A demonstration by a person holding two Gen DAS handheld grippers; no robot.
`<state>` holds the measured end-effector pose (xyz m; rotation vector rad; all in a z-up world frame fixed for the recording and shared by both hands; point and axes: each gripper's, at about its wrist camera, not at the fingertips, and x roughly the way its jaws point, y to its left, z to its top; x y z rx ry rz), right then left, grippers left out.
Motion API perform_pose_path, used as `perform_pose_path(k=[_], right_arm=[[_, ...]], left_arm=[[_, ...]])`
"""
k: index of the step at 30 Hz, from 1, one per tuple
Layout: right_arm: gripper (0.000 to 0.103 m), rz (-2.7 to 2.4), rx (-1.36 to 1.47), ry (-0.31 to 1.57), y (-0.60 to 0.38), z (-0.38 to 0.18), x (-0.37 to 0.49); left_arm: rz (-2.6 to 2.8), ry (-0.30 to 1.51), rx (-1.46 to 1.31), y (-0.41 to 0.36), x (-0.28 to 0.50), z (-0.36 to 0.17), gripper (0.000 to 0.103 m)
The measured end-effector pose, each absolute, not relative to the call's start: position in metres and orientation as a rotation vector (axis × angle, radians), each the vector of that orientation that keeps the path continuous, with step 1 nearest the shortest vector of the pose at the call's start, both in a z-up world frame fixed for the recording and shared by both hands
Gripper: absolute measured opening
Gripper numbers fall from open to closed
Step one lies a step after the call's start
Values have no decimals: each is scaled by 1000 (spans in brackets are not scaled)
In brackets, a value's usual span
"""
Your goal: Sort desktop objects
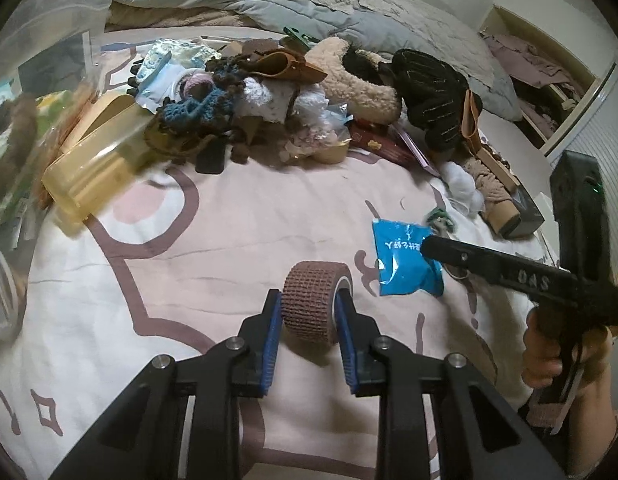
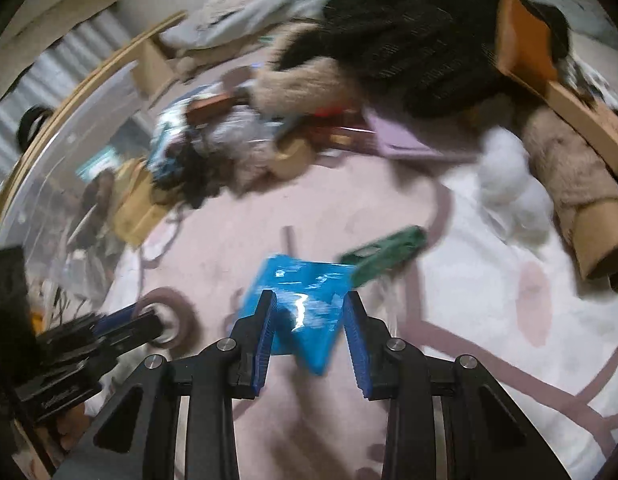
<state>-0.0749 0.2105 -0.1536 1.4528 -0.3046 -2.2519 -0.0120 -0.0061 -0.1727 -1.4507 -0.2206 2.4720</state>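
Left tool (image 1: 307,308) clamped on brown bandage roll (image 1: 315,307) standing on pink bedsheet (image 1: 229,240), right tool (image 2: 309,312) narrowly parted, blue packet (image 2: 305,308) between its pads, grip unclear, green clip (image 2: 383,254) just beyond packet

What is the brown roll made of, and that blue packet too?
The brown roll looks like stretchy woven bandage tape: it has a matte, criss-cross weave and a pale core, and the left gripper is squeezing it. The blue packet looks like thin glossy plastic, since it crinkles and has bright glints. The right gripper sits around it.
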Motion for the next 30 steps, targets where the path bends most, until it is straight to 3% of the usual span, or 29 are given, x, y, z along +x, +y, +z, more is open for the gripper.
perform_pose_path(k=[4,12,22,30], right_arm=[[34,-2208,1499,-438,224,-161,-78],[34,-2008,1519,-500,193,-161,-62],[34,-2229,1377,-440,207,-135,-76],[34,-2187,1422,-439,191,-156,-108]], left_arm=[[2431,-177,-1445,5,-9,-173,26],[2458,-134,-1451,8,-8,-174,26],[2439,-162,-1445,9,-8,-174,26],[2450,-132,-1439,18,-15,-179,26]])
